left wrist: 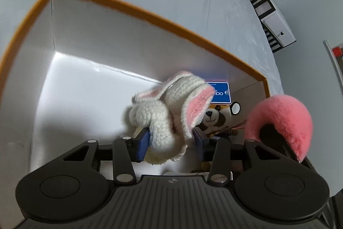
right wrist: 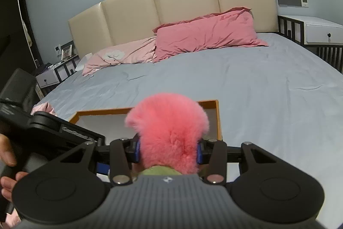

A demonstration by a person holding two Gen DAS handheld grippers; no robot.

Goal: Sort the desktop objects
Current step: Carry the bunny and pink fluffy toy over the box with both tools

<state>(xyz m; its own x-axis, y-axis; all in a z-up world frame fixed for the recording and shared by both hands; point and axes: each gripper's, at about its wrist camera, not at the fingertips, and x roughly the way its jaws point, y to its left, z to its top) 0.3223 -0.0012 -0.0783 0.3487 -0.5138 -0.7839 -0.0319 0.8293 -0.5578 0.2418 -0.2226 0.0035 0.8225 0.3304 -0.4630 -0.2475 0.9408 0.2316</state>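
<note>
Only the left wrist view looks down into the box (left wrist: pixel 150 14): white walls w/ orange rim, holding a blue card (left wrist: pixel 221 93) and a small bear toy (left wrist: pixel 214 119) at its right end. The left tongs (left wrist: pixel 171 143) are clenched on a crocheted white bunny (left wrist: pixel 167 115) w/ pink-lined ears, hanging above the box floor. The right wrist view instead shows the bed (right wrist: pixel 257 89), grey sheet, pink pillows (right wrist: pixel 203 35), padded cream headboard (right wrist: pixel 171 1). There the right tongs (right wrist: pixel 168 151) grip a fluffy pink pom-pom (right wrist: pixel 169 132) btwn blue pads, just over the box's near edge.
</note>
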